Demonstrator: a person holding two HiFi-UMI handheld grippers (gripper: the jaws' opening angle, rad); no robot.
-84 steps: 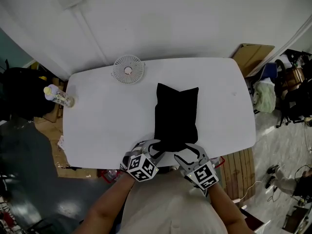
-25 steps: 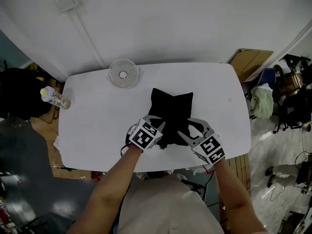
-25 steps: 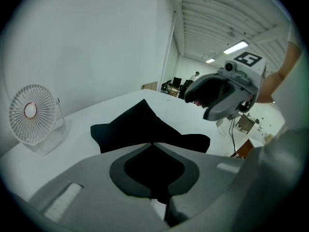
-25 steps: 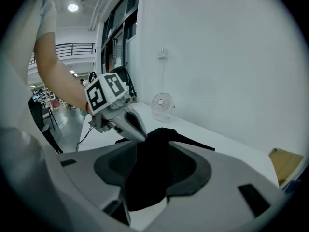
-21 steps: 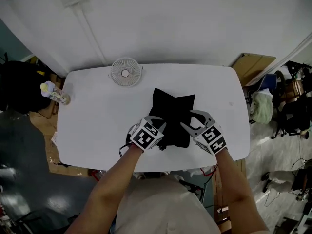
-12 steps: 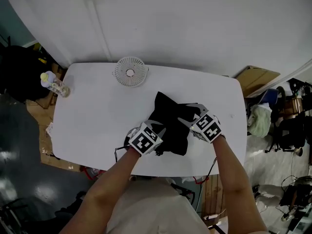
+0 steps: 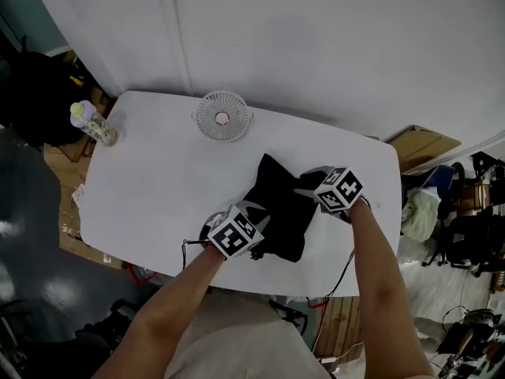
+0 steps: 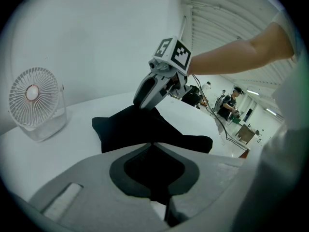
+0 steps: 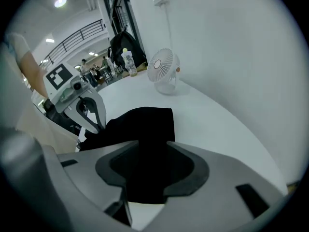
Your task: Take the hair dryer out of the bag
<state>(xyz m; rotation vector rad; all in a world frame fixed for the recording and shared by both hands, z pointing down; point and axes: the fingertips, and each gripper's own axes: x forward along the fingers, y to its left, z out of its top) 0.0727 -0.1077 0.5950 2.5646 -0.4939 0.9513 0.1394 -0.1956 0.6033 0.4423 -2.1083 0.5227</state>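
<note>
A black cloth bag (image 7: 280, 212) lies crumpled on the white table (image 7: 158, 180). No hair dryer shows. My left gripper (image 7: 254, 215) is shut on the bag's near edge; dark cloth sits pinched at its closed jaw tips (image 8: 153, 146). My right gripper (image 7: 304, 181) reaches onto the bag's far right corner, pointing steeply down. Its jaws are closing, and a band of the bag (image 9: 145, 124) lies between them. In the left gripper view the right gripper (image 8: 147, 98) rests on the bag (image 8: 140, 129). The left gripper (image 9: 89, 115) shows in the right gripper view.
A small white desk fan (image 7: 222, 117) stands at the table's far edge, near the wall. A bottle (image 7: 93, 125) sits on the far left corner. A black cable (image 7: 189, 247) hangs by the front edge. Cardboard (image 7: 430, 144) and clutter lie right of the table.
My right gripper has moved from the bag's near right side out to its far right corner and tipped downward. The left gripper has stayed clamped on the near edge.
</note>
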